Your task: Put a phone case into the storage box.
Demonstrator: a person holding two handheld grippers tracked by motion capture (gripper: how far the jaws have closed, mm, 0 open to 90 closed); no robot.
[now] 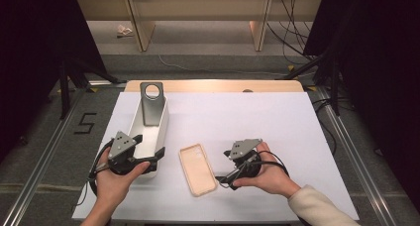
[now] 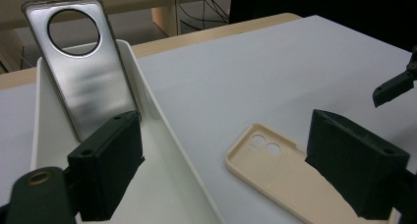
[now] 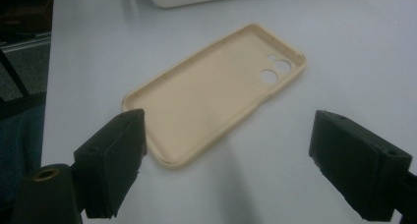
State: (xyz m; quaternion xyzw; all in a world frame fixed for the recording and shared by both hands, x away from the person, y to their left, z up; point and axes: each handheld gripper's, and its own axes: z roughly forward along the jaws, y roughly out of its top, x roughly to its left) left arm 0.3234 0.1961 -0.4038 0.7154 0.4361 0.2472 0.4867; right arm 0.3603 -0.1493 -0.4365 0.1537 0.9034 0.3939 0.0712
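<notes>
Beige phone case (image 1: pixel 197 169) flat on white table sheet (image 1: pixel 277 127), hollow side up, just left of right gripper (image 1: pixel 224 177) and right of left gripper (image 1: pixel 157 156). Bare sheet beyond and right of right gripper; near table edge close behind both hands. White bin (image 1: pixel 159 122) against left gripper, grey case (image 1: pixel 151 104) leaning upright at its far end. Right gripper: jaws wide apart, nothing between, case's near corner just ahead. Left gripper: jaws apart, straddling bin's right wall, no clamp visible.
</notes>
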